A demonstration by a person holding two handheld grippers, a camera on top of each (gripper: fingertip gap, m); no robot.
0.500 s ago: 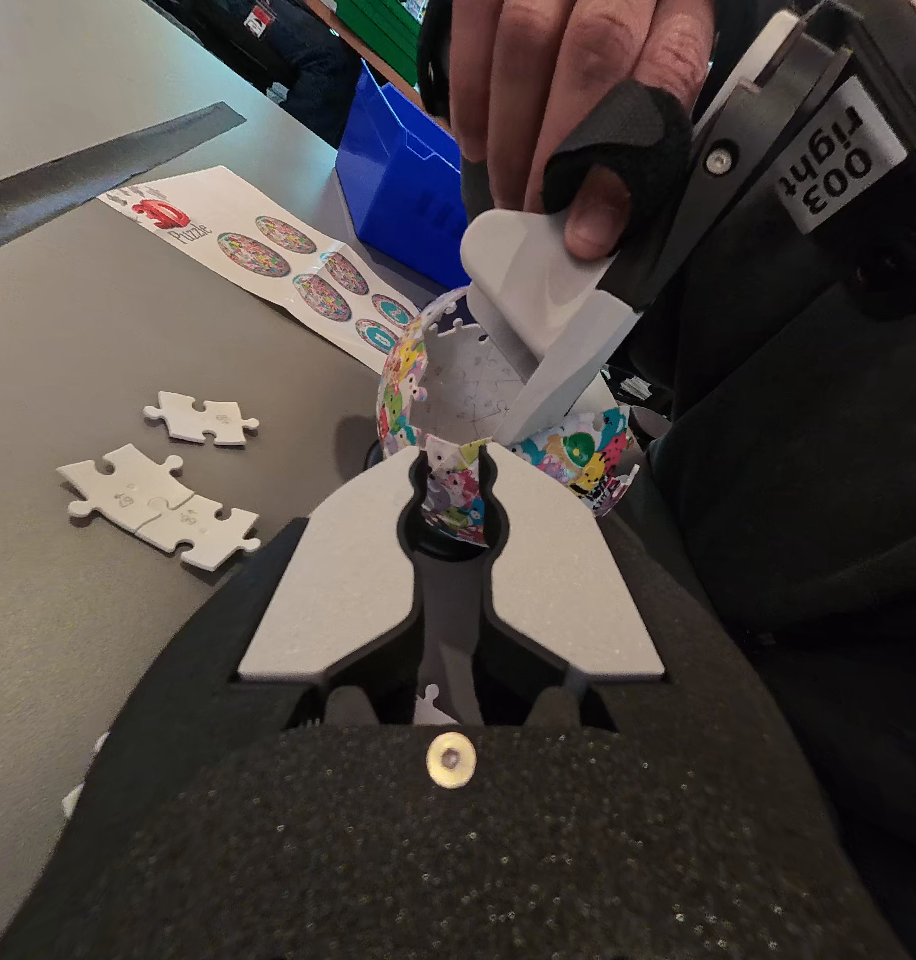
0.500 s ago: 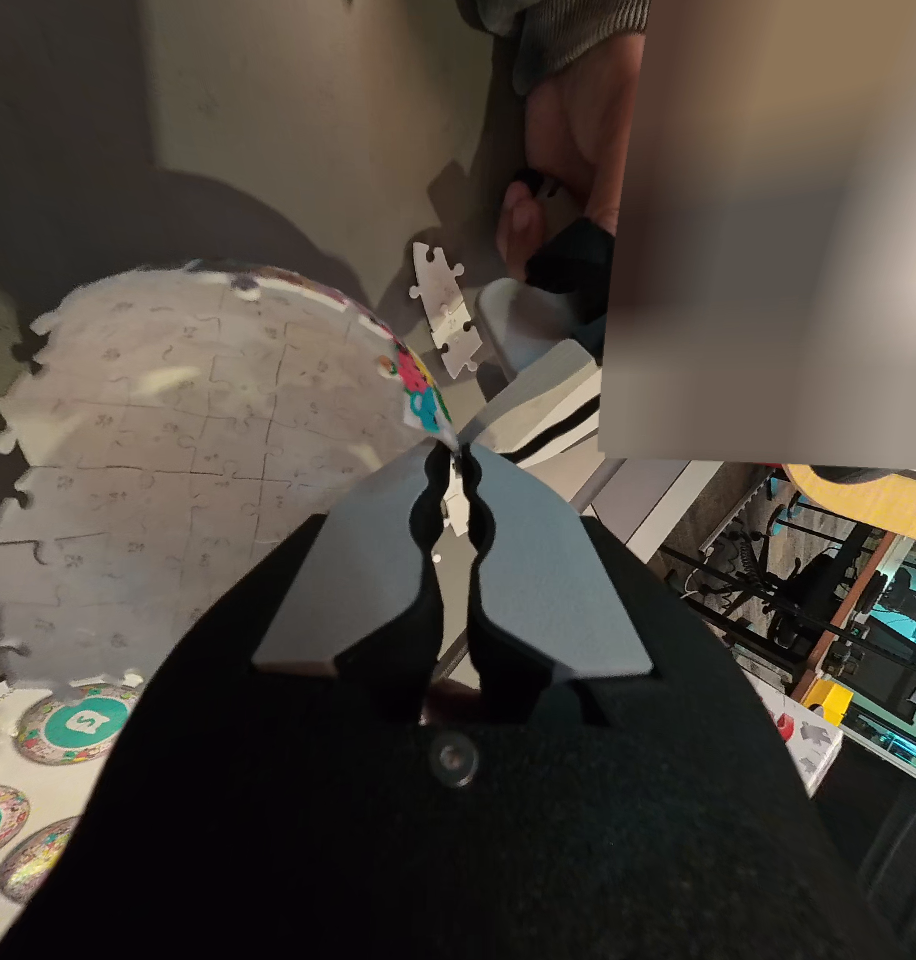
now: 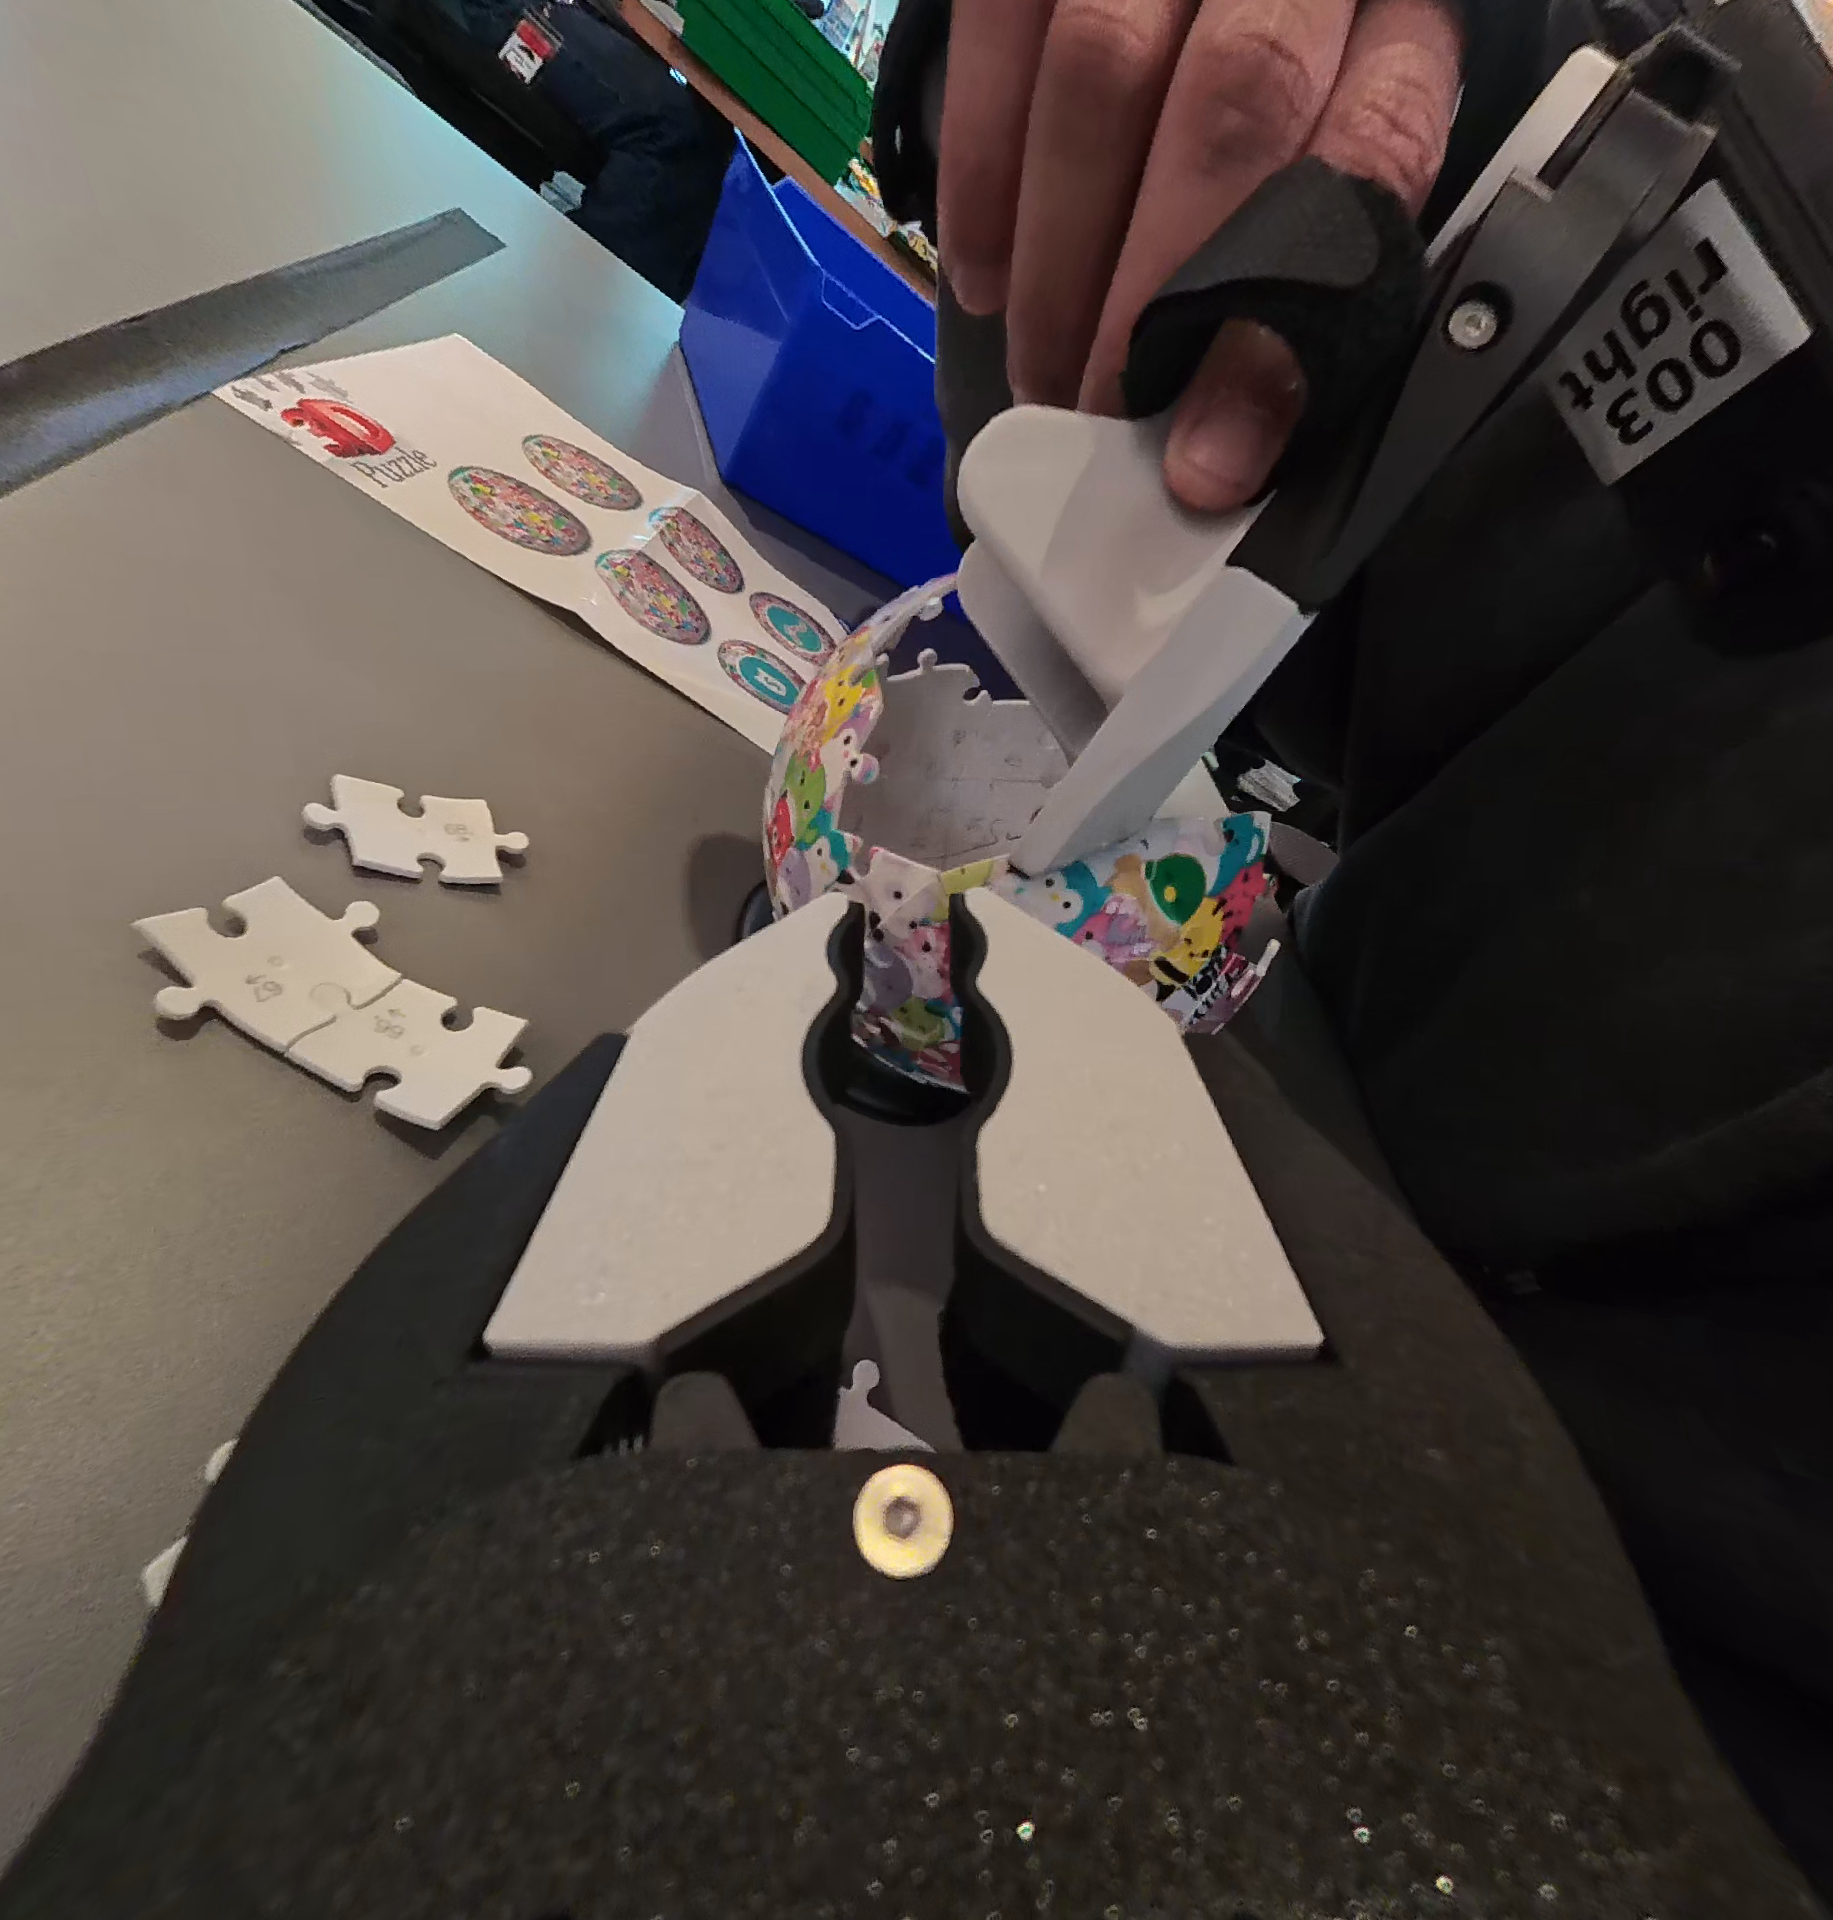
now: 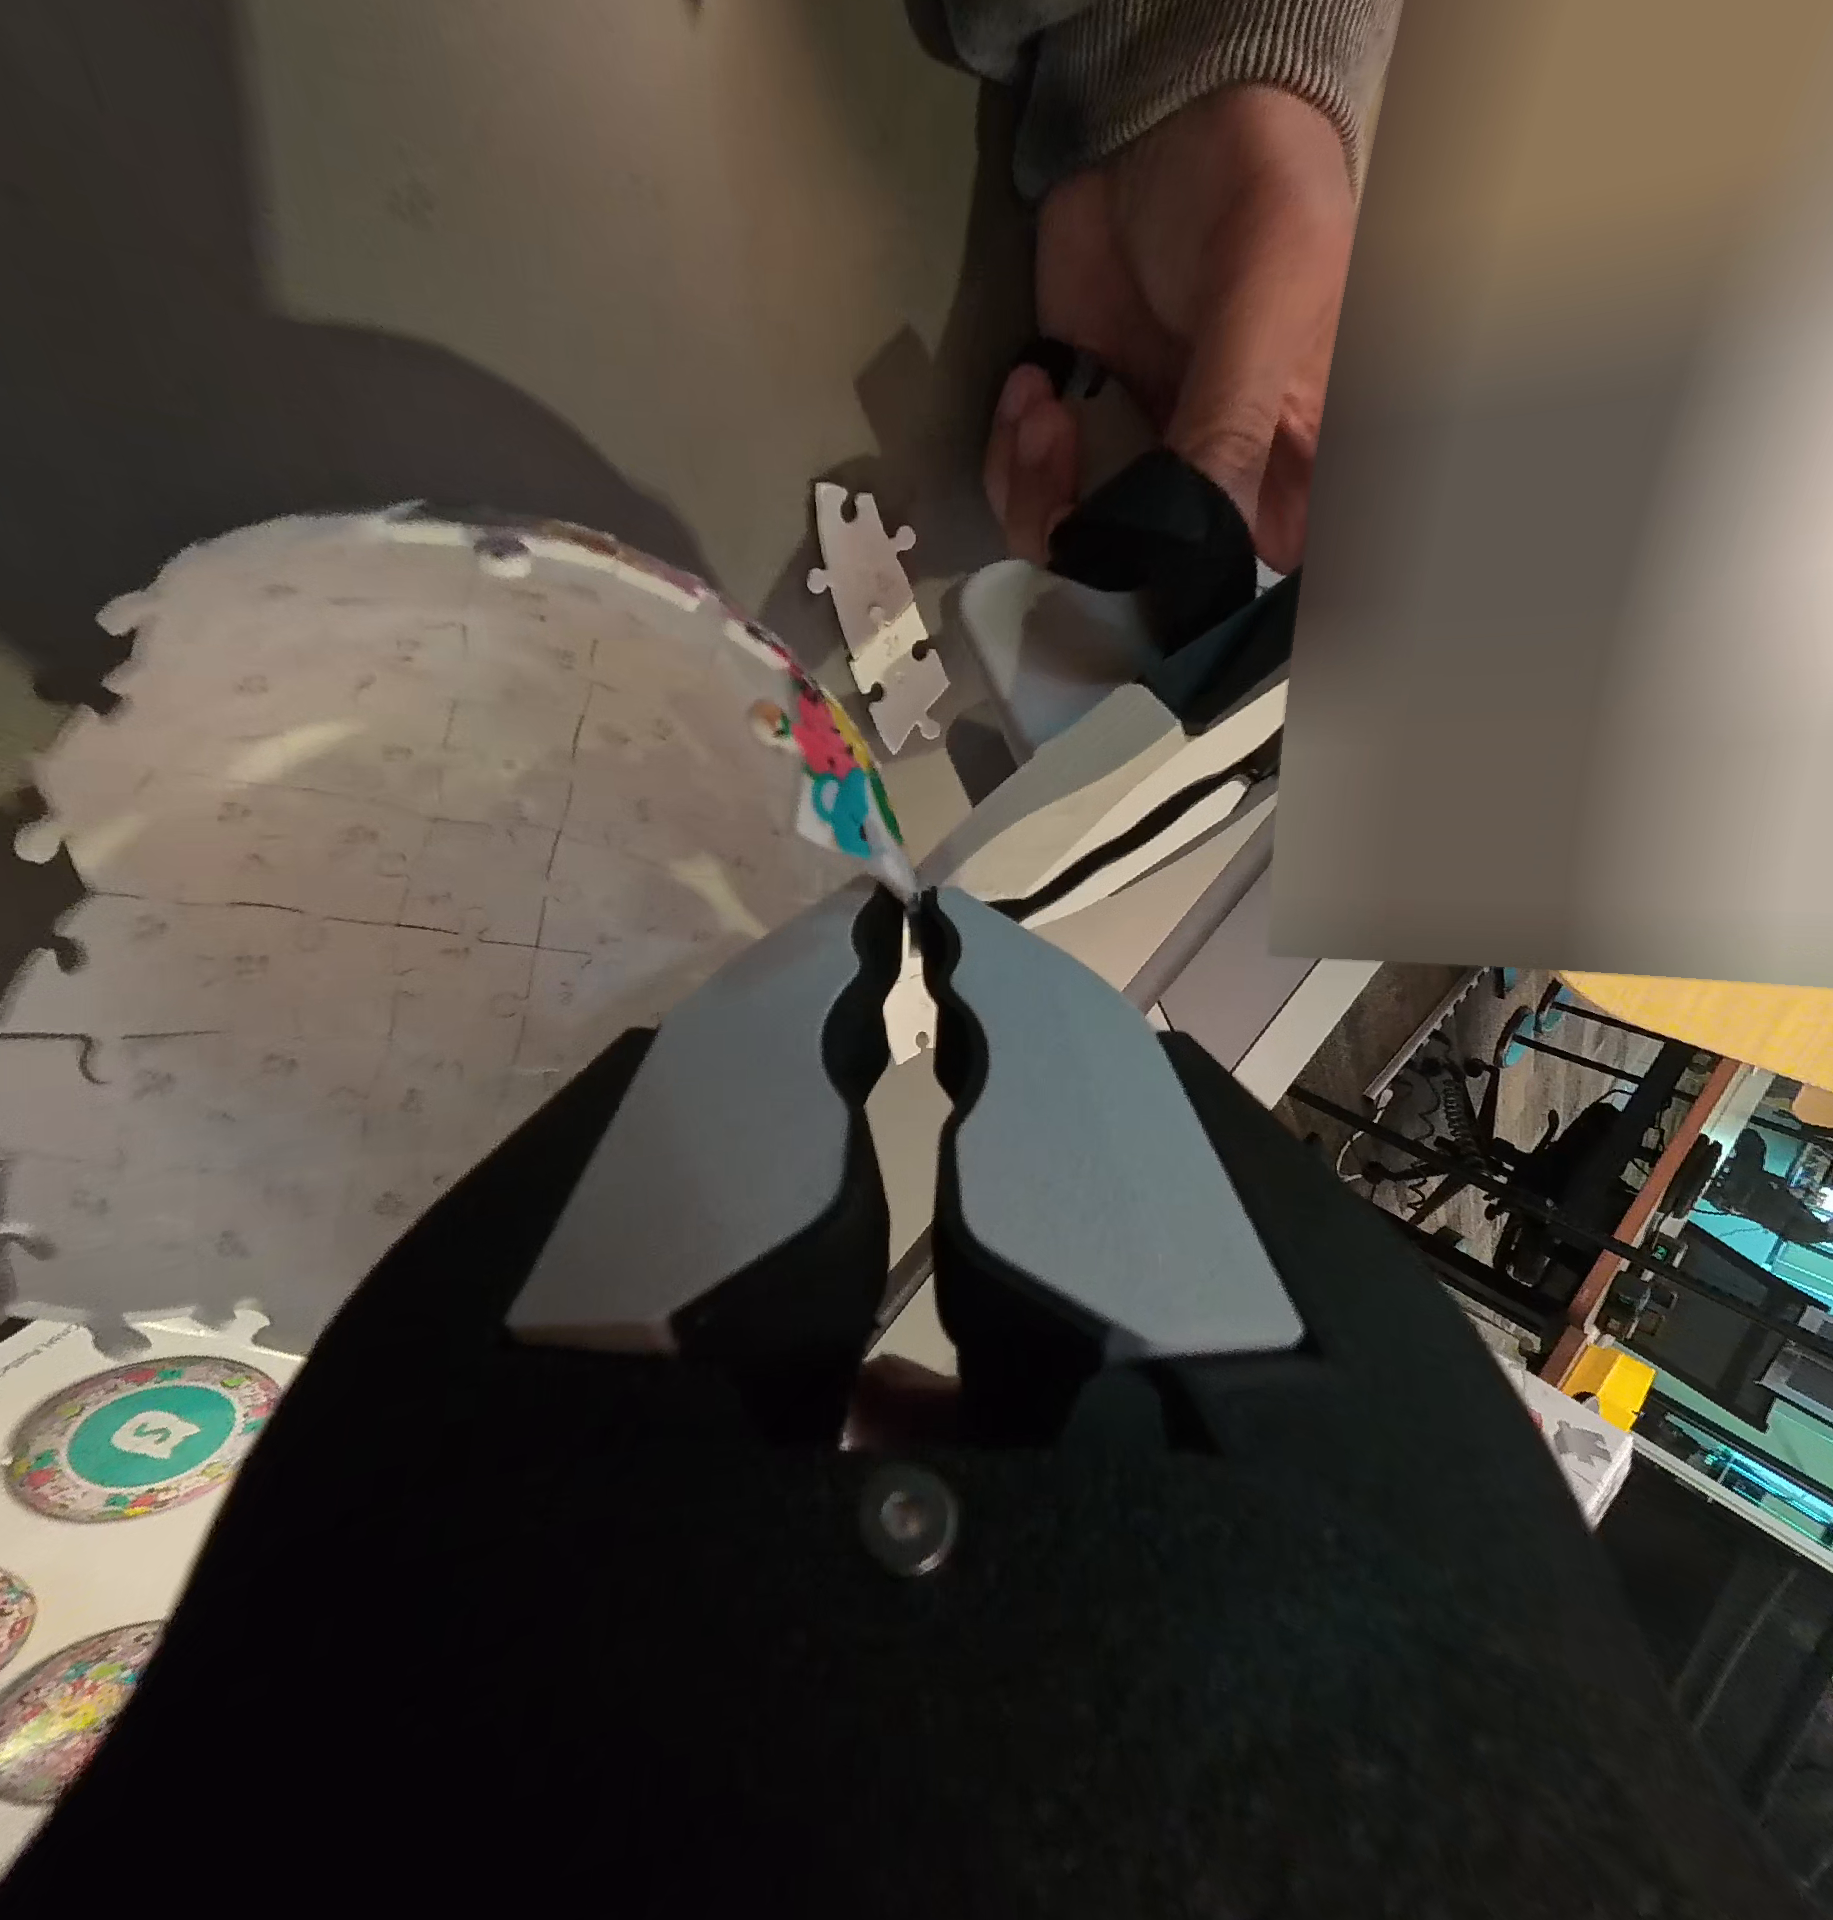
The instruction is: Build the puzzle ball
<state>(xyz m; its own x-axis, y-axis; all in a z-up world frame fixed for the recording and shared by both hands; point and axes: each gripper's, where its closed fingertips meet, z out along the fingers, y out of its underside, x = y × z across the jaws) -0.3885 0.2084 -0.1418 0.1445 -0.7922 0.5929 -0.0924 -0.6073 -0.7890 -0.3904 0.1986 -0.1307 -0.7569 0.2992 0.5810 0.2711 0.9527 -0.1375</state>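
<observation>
The partly built puzzle ball [image 3: 824,769] is a colourful open shell with a white inside; it also shows in the right wrist view [image 4: 372,831]. My left gripper [image 3: 907,935] is shut on the shell's near rim and holds it just above the grey table [image 3: 112,1195]. My right gripper [image 4: 912,904] is shut on a white-backed puzzle piece [image 4: 907,1013], with its tips at the shell's rim. In the left wrist view it [image 3: 1037,852] comes down from the upper right onto the rim, just beyond the left fingertips.
Loose joined white pieces [image 3: 413,831] [image 3: 330,997] lie on the table at left, and another pair [image 4: 886,634] shows in the right wrist view. An instruction sheet [image 3: 538,499] and a blue bin [image 3: 818,395] sit behind the ball. The table edge is on the right. Left and right tips are no more than a few centimetres apart.
</observation>
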